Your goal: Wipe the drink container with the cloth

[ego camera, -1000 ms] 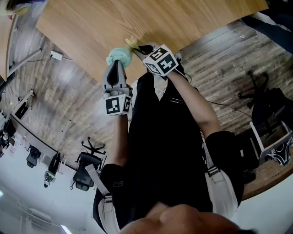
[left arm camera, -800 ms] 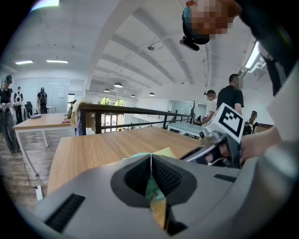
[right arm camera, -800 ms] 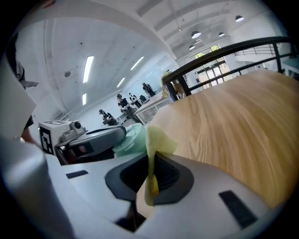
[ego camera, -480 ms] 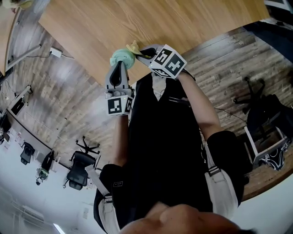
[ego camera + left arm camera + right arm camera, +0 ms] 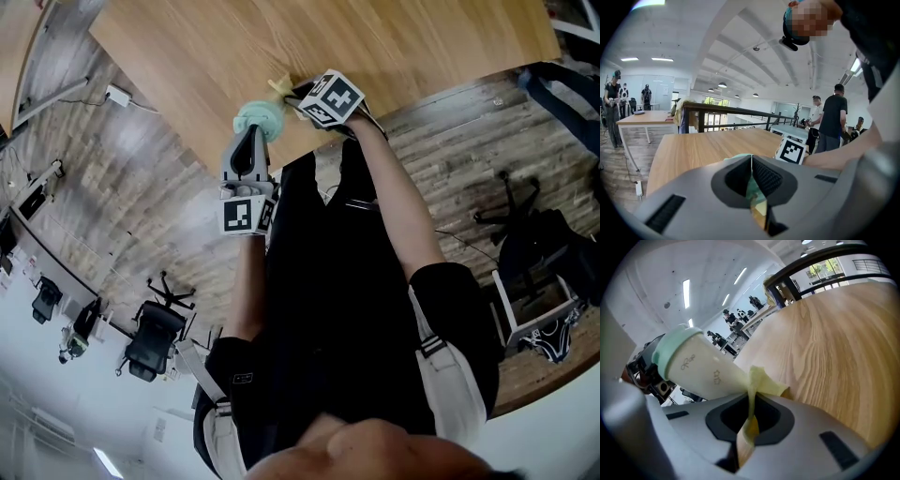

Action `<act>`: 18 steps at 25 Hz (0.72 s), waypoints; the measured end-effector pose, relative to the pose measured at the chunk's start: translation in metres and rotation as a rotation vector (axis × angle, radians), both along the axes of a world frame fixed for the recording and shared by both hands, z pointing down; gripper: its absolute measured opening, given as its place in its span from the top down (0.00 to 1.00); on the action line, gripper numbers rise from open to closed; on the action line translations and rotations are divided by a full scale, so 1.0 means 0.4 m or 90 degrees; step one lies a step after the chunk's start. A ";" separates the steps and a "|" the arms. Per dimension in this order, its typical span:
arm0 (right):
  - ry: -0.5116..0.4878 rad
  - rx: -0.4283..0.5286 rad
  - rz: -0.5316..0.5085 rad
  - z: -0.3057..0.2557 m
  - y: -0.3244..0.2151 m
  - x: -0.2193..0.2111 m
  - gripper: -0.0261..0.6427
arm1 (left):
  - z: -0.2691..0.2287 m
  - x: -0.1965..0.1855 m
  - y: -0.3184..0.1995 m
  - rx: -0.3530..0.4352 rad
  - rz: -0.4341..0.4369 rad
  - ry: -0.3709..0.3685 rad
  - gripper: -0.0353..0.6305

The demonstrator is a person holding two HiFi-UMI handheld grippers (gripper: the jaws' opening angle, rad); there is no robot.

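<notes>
1. Left gripper (image 5: 251,141): jaws clenched on the mint-lidded end of the drink container (image 5: 701,369). It is held at the near edge of the desk (image 5: 394,47) and appears lifted clear of the wood.
2. Right gripper (image 5: 749,401): jaws clenched on a thin fold of the yellow cloth (image 5: 761,383). The cloth bunches just past the tips and touches the container's cream wall at the unlidded end.
3. Governing relation: in the right gripper view the container's long axis runs from the jaw tips out toward 10 o'clock, with the lid farthest away. In the head view the container lies at about 8 o'clock from the right jaws, with the cloth between the two.
4. Judgement: wiping looks to be under way at the base end, and the wall toward the lid is probably not yet covered. The right gripper, nearer the bare wall, is placed to stroke along the axis toward 10 o'clock while the left steadies.
5. Hazard: the cloth is pinched only by a narrow fold and may slip out under drag.
</notes>
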State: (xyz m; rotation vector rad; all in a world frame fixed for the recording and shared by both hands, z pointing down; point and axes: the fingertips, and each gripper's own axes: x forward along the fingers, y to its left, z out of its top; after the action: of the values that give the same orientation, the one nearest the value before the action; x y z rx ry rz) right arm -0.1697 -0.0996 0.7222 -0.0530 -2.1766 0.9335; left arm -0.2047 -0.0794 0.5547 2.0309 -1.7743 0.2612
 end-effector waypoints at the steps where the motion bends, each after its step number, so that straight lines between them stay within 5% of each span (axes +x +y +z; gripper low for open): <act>1: 0.002 -0.006 0.002 0.007 -0.005 -0.004 0.90 | -0.004 -0.002 -0.002 0.004 -0.004 0.002 0.91; 18: -0.049 0.046 -0.094 -0.126 0.022 0.011 0.90 | 0.016 -0.006 0.005 0.002 0.002 -0.011 0.91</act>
State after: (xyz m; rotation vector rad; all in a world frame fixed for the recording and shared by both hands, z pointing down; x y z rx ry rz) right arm -0.1655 -0.0908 0.6718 -0.2157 -2.2410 0.7800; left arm -0.2071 -0.0772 0.5612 2.0396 -1.7823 0.2785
